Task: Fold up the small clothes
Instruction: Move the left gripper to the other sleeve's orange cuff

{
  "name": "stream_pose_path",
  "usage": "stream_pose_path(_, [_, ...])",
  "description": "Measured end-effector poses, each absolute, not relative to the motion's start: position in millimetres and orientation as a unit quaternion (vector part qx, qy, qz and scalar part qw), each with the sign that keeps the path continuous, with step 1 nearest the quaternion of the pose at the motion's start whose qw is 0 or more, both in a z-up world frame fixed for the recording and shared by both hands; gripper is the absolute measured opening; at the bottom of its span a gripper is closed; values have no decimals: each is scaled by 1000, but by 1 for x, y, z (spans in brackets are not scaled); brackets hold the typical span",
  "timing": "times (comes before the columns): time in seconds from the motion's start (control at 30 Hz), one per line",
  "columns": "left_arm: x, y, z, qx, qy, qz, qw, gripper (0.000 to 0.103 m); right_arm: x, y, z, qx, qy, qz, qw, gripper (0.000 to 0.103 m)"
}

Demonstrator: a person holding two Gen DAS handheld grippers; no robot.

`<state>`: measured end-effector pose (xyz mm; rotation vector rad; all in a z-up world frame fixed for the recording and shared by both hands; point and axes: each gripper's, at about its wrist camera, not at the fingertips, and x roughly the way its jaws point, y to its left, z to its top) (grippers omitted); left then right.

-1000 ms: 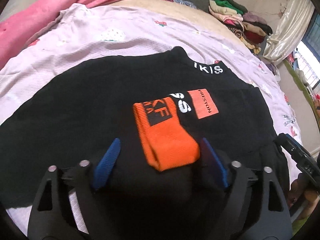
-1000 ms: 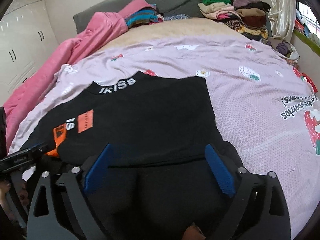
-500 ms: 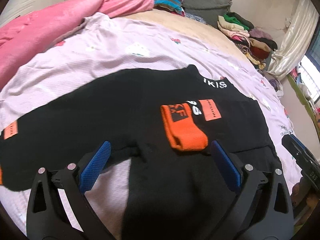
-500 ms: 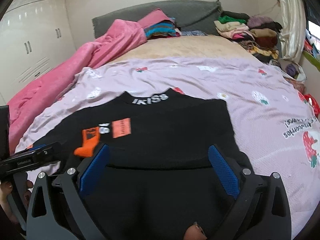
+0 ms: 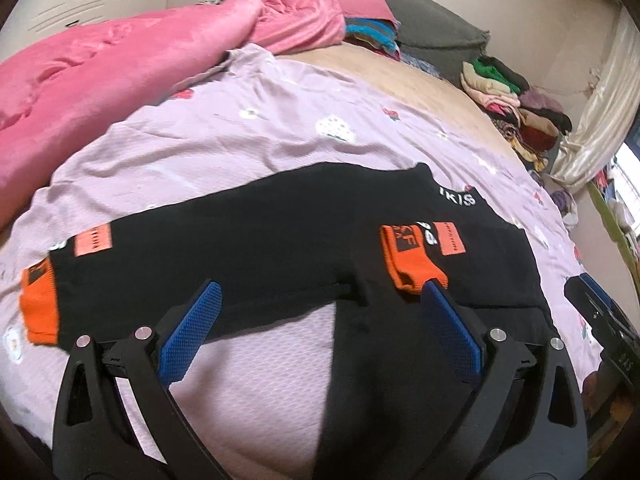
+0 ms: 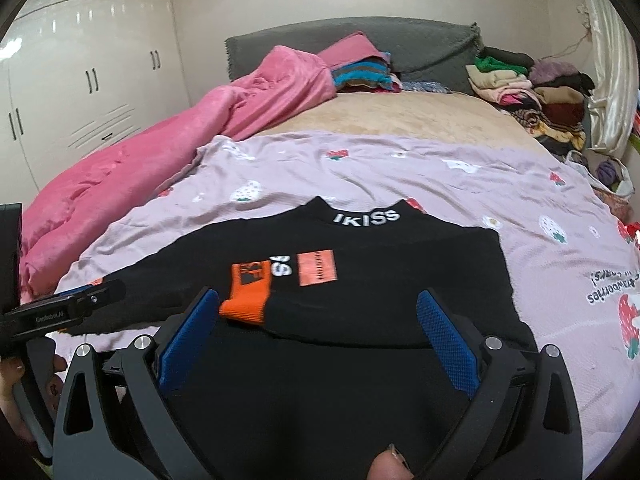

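Note:
A black sweater [image 5: 280, 240] with a white-lettered collar [image 6: 367, 216] lies flat on the lilac sheet [image 5: 240, 136]. One sleeve is folded across its body, and that sleeve's orange cuff [image 5: 412, 258] lies on the chest, also seen as the orange cuff [image 6: 246, 296] in the right wrist view. The other sleeve stretches out to the left and ends in a second orange cuff [image 5: 38, 308]. My left gripper [image 5: 320, 292] hangs open above the hem, holding nothing. My right gripper [image 6: 318, 296] is open too, above the sweater's near edge, and is empty.
A pink blanket [image 6: 140, 168] is bunched along the bed's left side. Stacks of folded clothes [image 6: 532, 92] sit at the far right by the curtain [image 6: 608, 60]. A grey headboard [image 6: 420, 44] and white wardrobe [image 6: 80, 80] stand behind. The lilac sheet [image 6: 560, 220] lies bare to the sweater's right.
Both grippers have drawn back and risen from the sweater. The left jaws widened and left the orange cuff lying on the chest. The outstretched left sleeve has come into view.

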<state>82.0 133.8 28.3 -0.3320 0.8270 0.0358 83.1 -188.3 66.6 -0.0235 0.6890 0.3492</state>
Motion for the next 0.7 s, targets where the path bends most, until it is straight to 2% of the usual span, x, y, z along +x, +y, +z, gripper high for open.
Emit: stream_pose_path(0.7, [27,202,19,-203,398,93,890,93,60,-111,64,-46,340,253,904,99])
